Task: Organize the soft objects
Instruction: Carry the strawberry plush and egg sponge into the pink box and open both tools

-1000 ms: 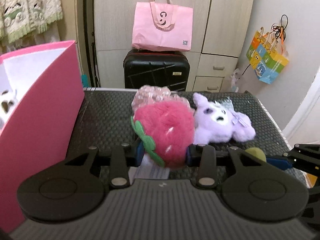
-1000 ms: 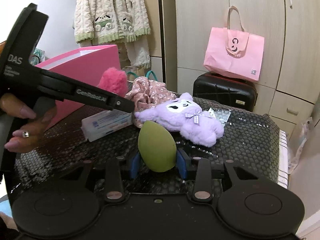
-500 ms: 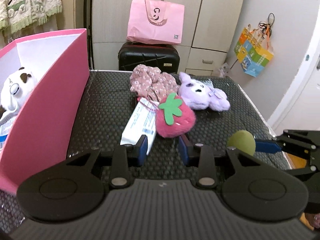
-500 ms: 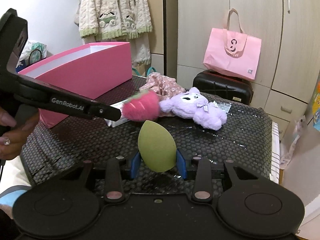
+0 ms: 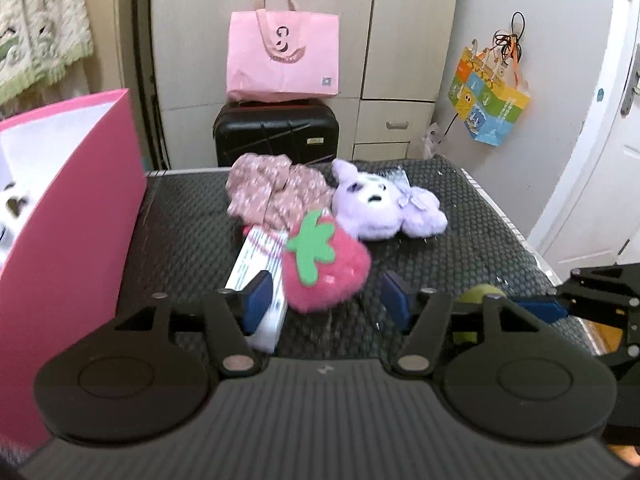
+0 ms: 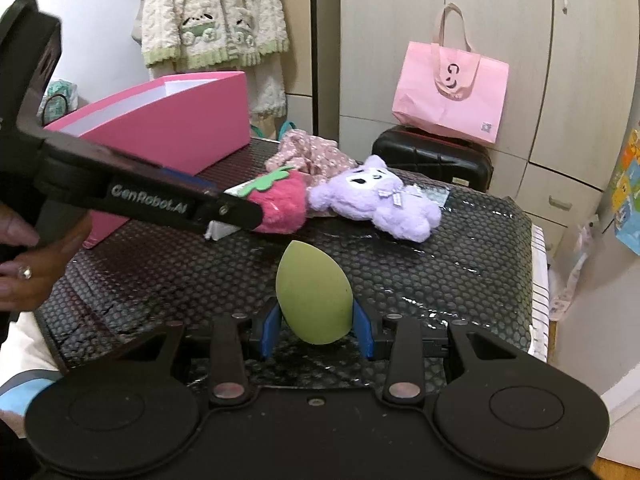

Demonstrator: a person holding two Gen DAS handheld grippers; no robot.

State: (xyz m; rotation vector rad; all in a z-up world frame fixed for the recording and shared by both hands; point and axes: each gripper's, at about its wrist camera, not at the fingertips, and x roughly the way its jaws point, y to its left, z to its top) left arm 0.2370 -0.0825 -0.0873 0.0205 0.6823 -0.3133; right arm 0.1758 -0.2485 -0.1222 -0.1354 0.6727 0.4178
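On mat: one strawberry plush, one purple plush; left gripper just opening, empty; right gripper clamping one green sponge.

A beige wardrobe with tall doors fills the far wall, with drawers low on its right side. A black suitcase stands before it, a pink tote resting on top. On the right, a colourful bag hangs on the pale wall, beside a white door. Cream knitwear hangs at far left. The surface is covered in dark, dimpled wrap. The light is soft and even.
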